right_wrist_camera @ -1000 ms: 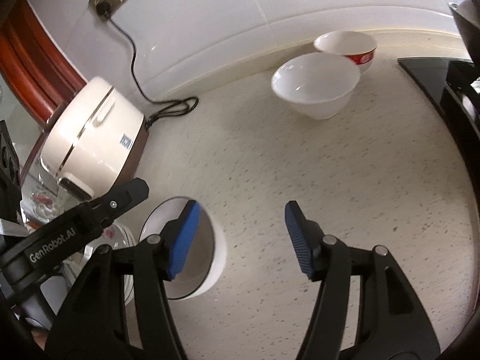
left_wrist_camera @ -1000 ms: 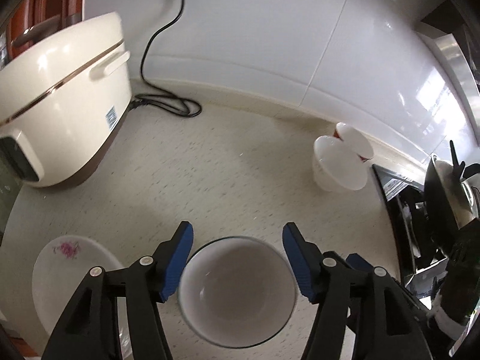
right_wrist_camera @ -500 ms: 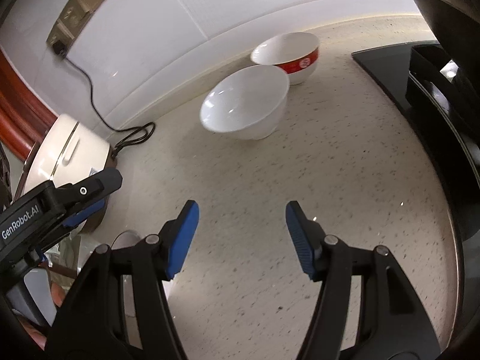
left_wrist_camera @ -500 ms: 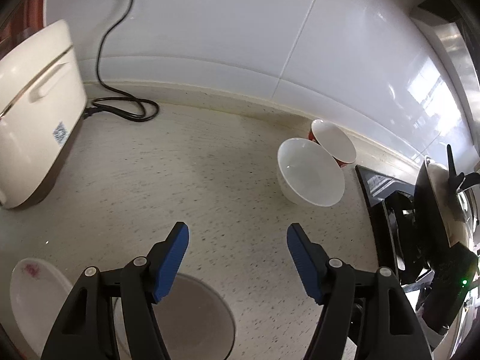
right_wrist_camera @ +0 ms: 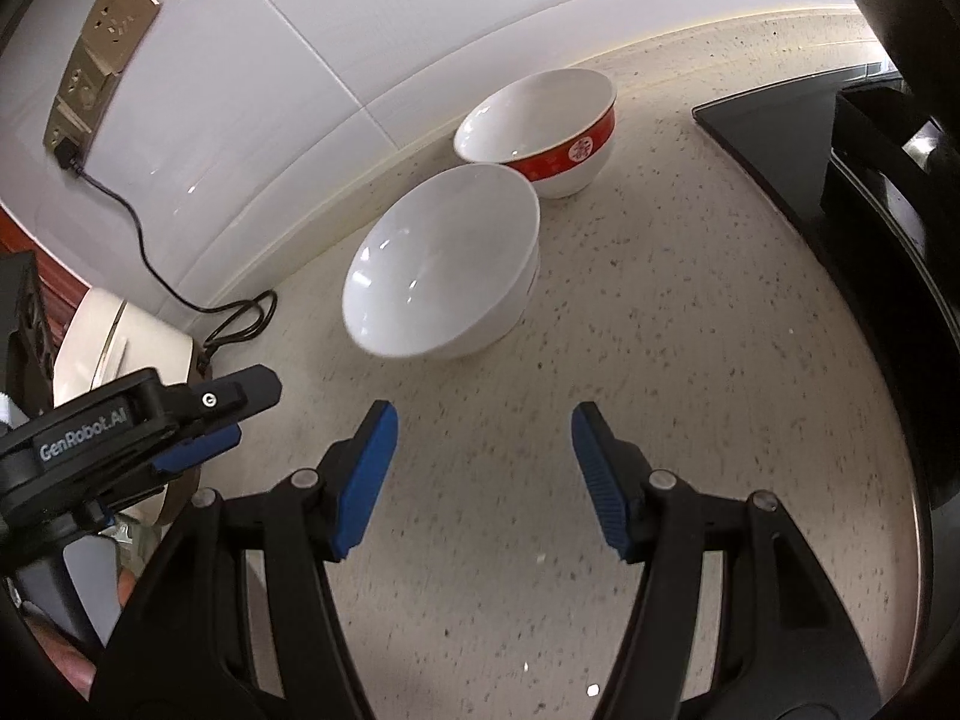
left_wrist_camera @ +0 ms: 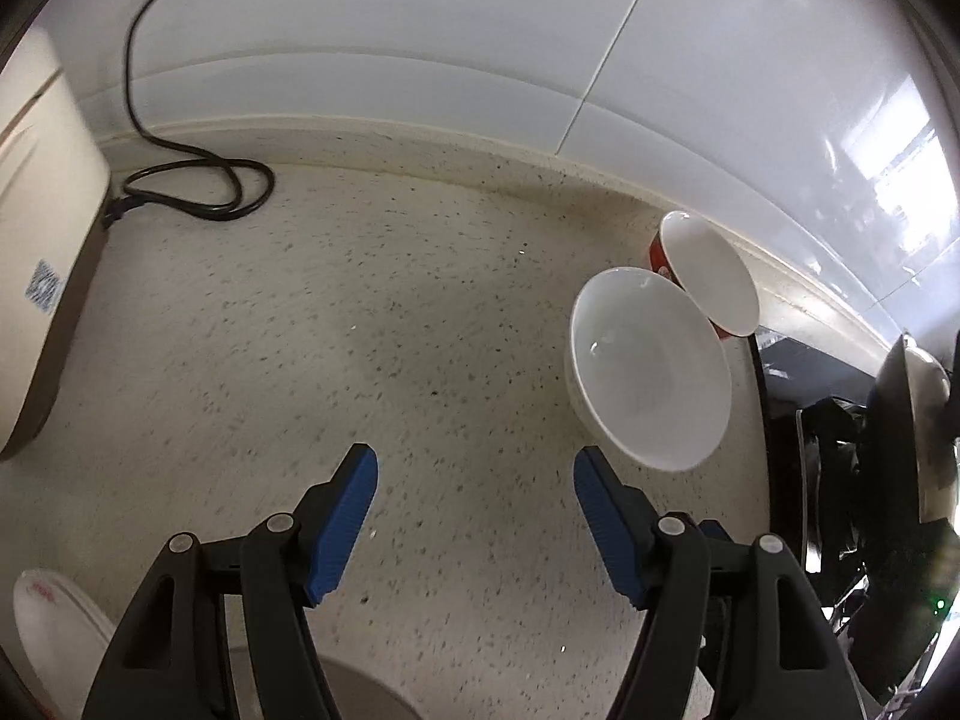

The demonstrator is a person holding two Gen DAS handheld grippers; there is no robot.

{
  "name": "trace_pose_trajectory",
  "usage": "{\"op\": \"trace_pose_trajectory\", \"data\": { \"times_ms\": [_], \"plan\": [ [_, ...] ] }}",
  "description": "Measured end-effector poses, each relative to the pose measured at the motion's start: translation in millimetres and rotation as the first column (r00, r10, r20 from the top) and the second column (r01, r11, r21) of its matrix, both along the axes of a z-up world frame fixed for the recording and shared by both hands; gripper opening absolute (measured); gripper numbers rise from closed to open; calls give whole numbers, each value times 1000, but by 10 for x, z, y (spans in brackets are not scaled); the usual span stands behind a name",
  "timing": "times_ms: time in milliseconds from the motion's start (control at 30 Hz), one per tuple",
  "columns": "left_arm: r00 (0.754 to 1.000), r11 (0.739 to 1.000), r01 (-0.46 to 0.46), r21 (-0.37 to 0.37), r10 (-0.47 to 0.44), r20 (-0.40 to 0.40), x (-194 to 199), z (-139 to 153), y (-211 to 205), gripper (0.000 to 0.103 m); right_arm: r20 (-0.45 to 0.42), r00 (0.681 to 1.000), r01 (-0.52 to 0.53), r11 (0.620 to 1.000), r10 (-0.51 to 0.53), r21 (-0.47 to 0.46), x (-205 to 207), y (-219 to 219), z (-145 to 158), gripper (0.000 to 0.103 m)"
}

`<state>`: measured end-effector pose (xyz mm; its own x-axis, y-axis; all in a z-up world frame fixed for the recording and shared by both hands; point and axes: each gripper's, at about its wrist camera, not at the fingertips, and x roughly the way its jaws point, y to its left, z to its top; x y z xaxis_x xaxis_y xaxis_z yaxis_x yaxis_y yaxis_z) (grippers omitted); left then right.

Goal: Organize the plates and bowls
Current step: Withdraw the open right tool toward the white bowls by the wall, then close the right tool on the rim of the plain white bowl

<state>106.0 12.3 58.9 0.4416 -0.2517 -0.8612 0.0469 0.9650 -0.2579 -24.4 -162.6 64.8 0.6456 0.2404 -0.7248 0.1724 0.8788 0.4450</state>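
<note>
Both grippers have advanced toward the white bowl (right_wrist_camera: 441, 270) touching the red-banded bowl (right_wrist_camera: 543, 129), jaws wide apart, empty.

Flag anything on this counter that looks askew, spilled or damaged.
Nothing stands out. The white bowl and the red-banded bowl sit upright and unbroken by the wall, rims close or touching; no spill shows on the counter.

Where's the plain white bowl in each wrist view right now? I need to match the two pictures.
Left wrist: the plain white bowl sits right of centre, just ahead of the left gripper and to its right, near the black stovetop.
Right wrist: it is centre-left, straight ahead of the right gripper.
Shared landmark: the red-banded bowl right behind it, against the wall.
</note>
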Motion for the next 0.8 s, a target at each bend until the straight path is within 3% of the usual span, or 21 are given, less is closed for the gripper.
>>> {"op": "trace_pose_trajectory", "data": {
  "times_ms": [267, 300, 500, 700, 800],
  "plan": [
    [998, 1000, 25, 8, -25, -52, 293, -145, -125, 69, -10, 1000, 16, 1000, -16, -8, 206, -47, -32, 64],
    [998, 1000, 26, 7, -25, -57, 329, -160, -141, 69, -12, 1000, 17, 1000, -18, -9, 252, -61, -37, 68],
    [994, 1000, -22, -3, 22, -104, 562, -200, -169, 69, -10, 999, 50, 998, -49, 44, 429, -179, 1, 70],
    [998, 997, -60, -46, 60, 3, 562, 41, -146, 69, 8, 997, 70, 995, -70, 65, 505, -289, 49, 70],
    [1000, 996, 12, -90, -12, 0, 644, 44, -283, 69, 5, 997, 78, 995, -78, 63, 606, -344, 6, 70]
  ]
}}
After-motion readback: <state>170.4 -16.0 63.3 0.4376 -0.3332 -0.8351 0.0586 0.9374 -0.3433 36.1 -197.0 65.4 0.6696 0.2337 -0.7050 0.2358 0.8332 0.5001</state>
